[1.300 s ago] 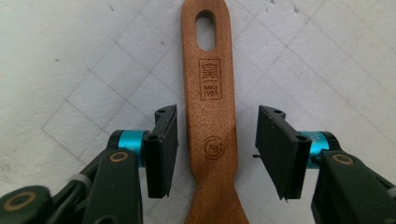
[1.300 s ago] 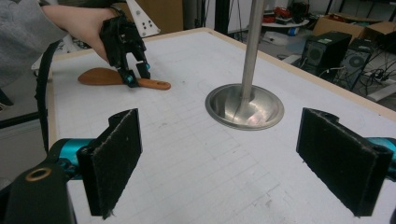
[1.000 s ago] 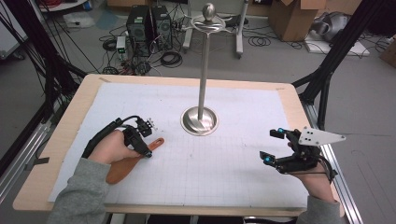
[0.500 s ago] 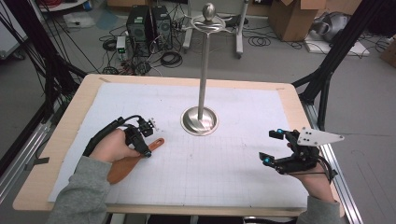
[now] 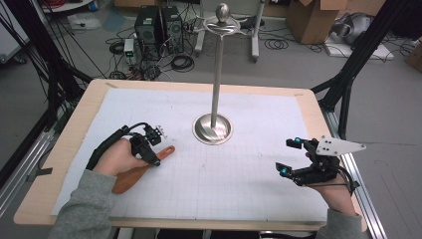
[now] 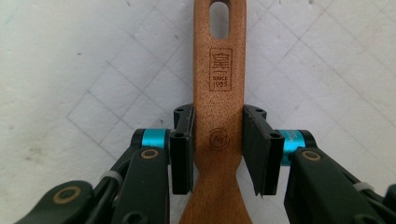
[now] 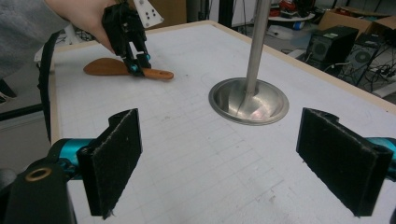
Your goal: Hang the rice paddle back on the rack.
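Lying flat on the white gridded sheet [image 5: 239,169] at the left of the counter [image 5: 84,119] is a wooden spatula [image 5: 130,178], handle end toward the stand.

Item 1, spatula: brown wood, slotted hole near the handle end, a stamped mark below the hole, a round mark lower down; the blade widens toward the person. In the left gripper view the handle [image 6: 218,93] runs straight up between the two pads. In the right gripper view the spatula [image 7: 112,67] is seen far off, flat on the sheet.

Item 2, left tongs [image 5: 152,154]: held in the left hand [image 5: 117,158], pointed down at the handle. The jaws have just been closing, with the handle between them. Both pads [image 6: 182,149] are set against the handle's edges, so the spatula is gripped at the neck, just above the blade. The same tongs [image 7: 135,63] are seen from the right gripper view, closed over the handle.

Item 3, right tongs [image 5: 291,157]: held in the right hand [image 5: 338,191] at the right edge of the counter, well apart from the spatula. The jaws are spread wide and nothing is held; the felt pads [image 7: 114,158] frame bare sheet.

Item 4, stand [image 5: 215,74]: polished metal pole on a round base [image 5: 213,128], upright at mid-counter, near the handle end but not touching it.
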Tool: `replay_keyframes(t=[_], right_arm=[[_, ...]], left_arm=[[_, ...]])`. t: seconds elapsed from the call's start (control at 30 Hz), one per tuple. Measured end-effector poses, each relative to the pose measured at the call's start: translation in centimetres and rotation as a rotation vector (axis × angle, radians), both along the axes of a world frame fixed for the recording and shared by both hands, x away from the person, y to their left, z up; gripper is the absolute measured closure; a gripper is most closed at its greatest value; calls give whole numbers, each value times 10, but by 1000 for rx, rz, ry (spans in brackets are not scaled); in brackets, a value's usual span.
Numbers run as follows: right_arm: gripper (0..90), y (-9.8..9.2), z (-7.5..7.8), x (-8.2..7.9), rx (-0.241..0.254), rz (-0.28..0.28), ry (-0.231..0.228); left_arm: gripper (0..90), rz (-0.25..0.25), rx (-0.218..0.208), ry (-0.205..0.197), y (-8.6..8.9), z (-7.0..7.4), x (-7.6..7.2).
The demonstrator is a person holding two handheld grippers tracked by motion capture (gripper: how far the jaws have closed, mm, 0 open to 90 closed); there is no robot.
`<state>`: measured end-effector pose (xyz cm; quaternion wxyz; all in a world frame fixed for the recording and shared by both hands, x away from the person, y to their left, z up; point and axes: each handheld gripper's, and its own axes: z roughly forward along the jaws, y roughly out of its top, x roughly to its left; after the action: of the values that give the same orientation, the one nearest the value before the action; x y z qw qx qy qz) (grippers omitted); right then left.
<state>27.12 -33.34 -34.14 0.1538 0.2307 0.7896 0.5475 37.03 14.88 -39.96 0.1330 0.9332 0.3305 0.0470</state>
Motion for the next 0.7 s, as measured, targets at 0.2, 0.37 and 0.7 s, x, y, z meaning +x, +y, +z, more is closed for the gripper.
replay_keyframes(t=[0.2,0.37,0.7], right_arm=[[131,0,0,1,-4,-2,0],[131,0,1,1,1,0,-5],[131,3,2,3,6,10,-5]], left_arm=[[653,10,-67,-59,6,9,-5],[654,25,-129,-95,12,17,-11],[654,39,-210,-162,22,29,-23]])
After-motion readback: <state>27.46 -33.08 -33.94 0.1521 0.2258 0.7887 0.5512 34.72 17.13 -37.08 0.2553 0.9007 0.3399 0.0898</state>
